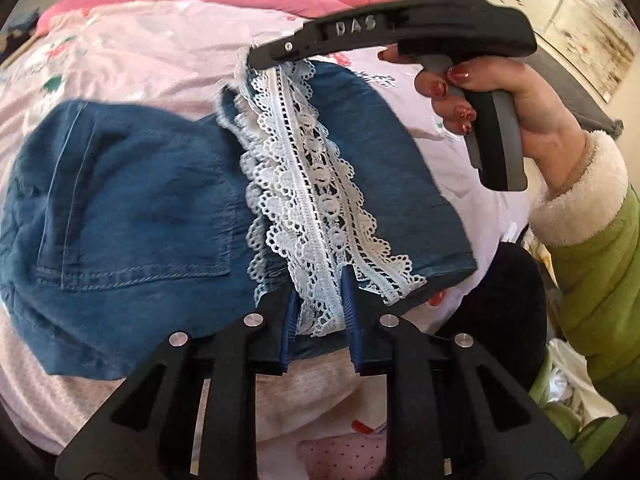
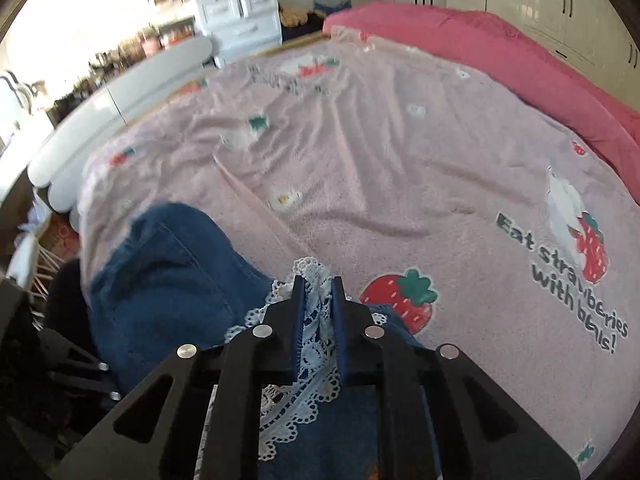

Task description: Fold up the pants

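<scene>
A pink strawberry-print blanket (image 2: 400, 168) covers the bed, with a darker pink quilt (image 2: 500, 52) along its far edge. The blue denim pants (image 1: 132, 208) lie folded near the blanket's near edge, their white lace trim (image 1: 316, 200) running across the top layer. The left gripper (image 1: 320, 300) is nearly closed and pinches the lace at its near end, while the right gripper (image 2: 318, 320), in a hand (image 1: 488, 92) with a green sleeve (image 1: 596, 276), is closed on the lace at the far end.

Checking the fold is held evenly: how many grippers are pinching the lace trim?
2: left gripper at the near end of the lace trim, right gripper at its far end.
</scene>
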`<state>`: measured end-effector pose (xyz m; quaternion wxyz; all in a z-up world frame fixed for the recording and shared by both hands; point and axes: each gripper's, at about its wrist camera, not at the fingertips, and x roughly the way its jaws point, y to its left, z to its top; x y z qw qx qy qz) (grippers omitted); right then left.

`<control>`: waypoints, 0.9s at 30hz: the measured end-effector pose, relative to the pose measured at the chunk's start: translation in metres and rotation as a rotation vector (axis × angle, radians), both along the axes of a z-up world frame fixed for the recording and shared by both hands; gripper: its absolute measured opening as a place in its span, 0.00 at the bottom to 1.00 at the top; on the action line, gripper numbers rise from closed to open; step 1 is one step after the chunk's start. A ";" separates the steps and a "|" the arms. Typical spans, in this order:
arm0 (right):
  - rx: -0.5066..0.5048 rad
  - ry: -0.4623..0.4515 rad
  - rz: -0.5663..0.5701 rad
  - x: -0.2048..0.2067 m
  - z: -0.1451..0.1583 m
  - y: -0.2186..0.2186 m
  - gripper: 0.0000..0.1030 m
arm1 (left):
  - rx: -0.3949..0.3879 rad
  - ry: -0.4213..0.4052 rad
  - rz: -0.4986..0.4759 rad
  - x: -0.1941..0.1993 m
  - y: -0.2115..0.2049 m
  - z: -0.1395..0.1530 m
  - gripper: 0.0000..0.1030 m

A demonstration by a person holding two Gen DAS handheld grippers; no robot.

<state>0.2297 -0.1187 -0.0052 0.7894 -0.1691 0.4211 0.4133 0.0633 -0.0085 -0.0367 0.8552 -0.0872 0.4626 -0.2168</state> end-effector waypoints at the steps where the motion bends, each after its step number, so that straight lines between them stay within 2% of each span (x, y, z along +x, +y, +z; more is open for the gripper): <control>1: -0.027 0.007 0.004 0.002 -0.010 0.005 0.12 | 0.000 0.008 0.004 0.000 0.001 -0.002 0.13; 4: -0.045 0.016 -0.003 0.006 -0.024 0.009 0.15 | 0.006 0.013 0.011 0.000 0.001 -0.002 0.13; 10: -0.041 -0.016 -0.017 0.004 -0.021 0.007 0.31 | 0.022 0.014 0.010 0.000 -0.003 -0.002 0.15; 13: -0.008 -0.022 -0.040 0.003 -0.012 0.000 0.46 | 0.025 0.014 0.012 0.001 -0.005 -0.003 0.17; 16: 0.084 -0.025 -0.056 -0.004 0.009 -0.016 0.59 | 0.027 0.012 0.011 0.001 -0.010 -0.004 0.18; 19: 0.125 -0.026 -0.037 -0.015 0.022 -0.027 0.59 | 0.033 0.000 0.011 -0.001 -0.009 0.000 0.24; 20: 0.125 -0.019 -0.030 -0.018 0.023 -0.028 0.59 | 0.039 -0.004 0.015 -0.002 -0.009 0.001 0.30; 22: 0.115 0.018 -0.009 -0.021 0.019 -0.026 0.59 | 0.048 -0.014 0.018 -0.004 -0.009 0.003 0.33; 24: 0.077 0.054 0.013 -0.024 0.009 -0.019 0.55 | 0.052 -0.021 0.022 -0.006 -0.009 0.006 0.35; 25: 0.055 0.066 0.034 -0.026 0.003 -0.013 0.48 | 0.055 -0.024 0.024 -0.006 -0.008 0.006 0.37; 26: 0.043 0.071 0.042 -0.028 -0.001 -0.009 0.44 | 0.062 -0.026 0.029 -0.007 -0.007 0.007 0.40; 27: 0.028 0.080 0.043 -0.028 -0.007 -0.006 0.44 | 0.064 -0.025 0.032 -0.007 -0.007 0.007 0.40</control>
